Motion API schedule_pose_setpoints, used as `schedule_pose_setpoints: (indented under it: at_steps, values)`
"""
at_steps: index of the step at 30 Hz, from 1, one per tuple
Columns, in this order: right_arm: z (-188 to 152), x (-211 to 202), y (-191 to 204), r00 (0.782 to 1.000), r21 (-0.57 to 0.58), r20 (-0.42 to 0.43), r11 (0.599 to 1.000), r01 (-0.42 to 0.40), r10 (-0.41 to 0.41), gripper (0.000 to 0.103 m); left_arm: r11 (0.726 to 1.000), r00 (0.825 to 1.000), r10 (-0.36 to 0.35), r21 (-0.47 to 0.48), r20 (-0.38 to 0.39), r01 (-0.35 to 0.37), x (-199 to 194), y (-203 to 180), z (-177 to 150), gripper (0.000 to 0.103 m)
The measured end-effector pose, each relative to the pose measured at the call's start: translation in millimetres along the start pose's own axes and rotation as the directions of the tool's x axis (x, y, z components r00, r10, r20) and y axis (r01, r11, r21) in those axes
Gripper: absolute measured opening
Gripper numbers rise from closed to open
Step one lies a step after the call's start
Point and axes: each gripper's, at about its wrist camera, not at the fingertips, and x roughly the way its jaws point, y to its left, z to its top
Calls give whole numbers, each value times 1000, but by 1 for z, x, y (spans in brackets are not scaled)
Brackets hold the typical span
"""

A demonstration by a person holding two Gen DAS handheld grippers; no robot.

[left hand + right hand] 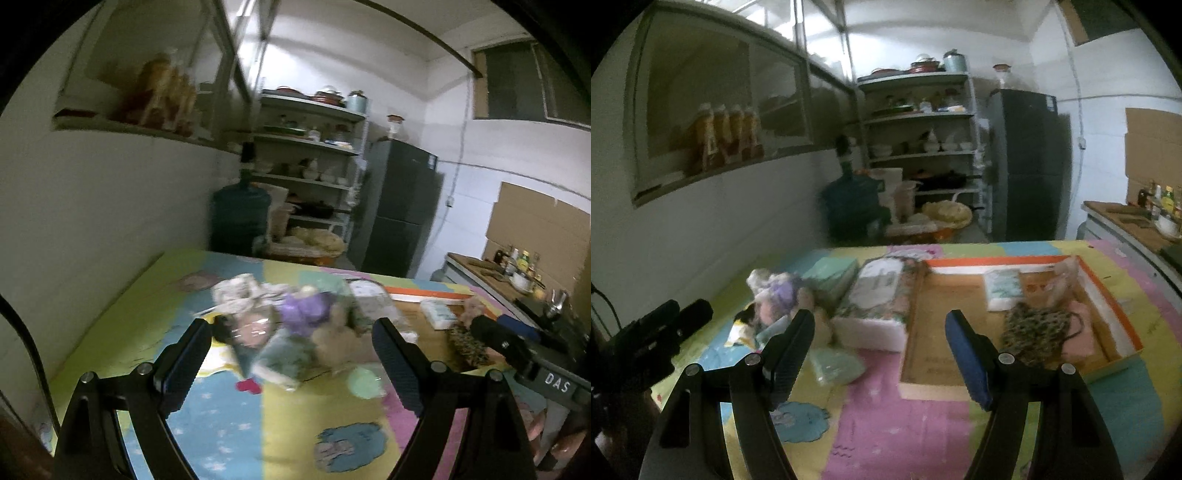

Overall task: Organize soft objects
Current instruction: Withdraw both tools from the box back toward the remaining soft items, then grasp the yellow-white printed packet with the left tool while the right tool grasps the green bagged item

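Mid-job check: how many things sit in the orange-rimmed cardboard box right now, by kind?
White-and-teal tissue pack: 1
Leopard-print fabric piece: 1
Pink folded cloth: 1
Blurred pinkish item, far corner: 1
Total: 4

The left gripper (291, 363) is a black frame with two angular arms, each jointed with round silver screws. Its fingers (186, 365) carry ribbed pads with a blue backing showing along the edge. The right gripper (879, 354) is built alike: black arms, silver screw heads at the joints, a ribbed black pad on one finger and a dark blue pad (967, 360) on the other. Seen from the left wrist camera, the right gripper's body is a black block (517, 350) with a grey bar lettered "DAS" (557, 383) in white.
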Motion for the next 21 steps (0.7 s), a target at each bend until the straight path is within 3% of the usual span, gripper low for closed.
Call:
schedule_pose_setpoints:
  at_steps: [11, 21]
  values:
    - [-20, 15, 32, 998, -67, -49, 997, -38, 35, 75, 992, 996, 88, -88, -13, -89, -5, 64, -8, 89]
    - [-35, 48, 52, 987, -108, -136, 989, -99, 84, 75, 992, 995, 75, -99, -64, -82, 8, 88, -18, 89]
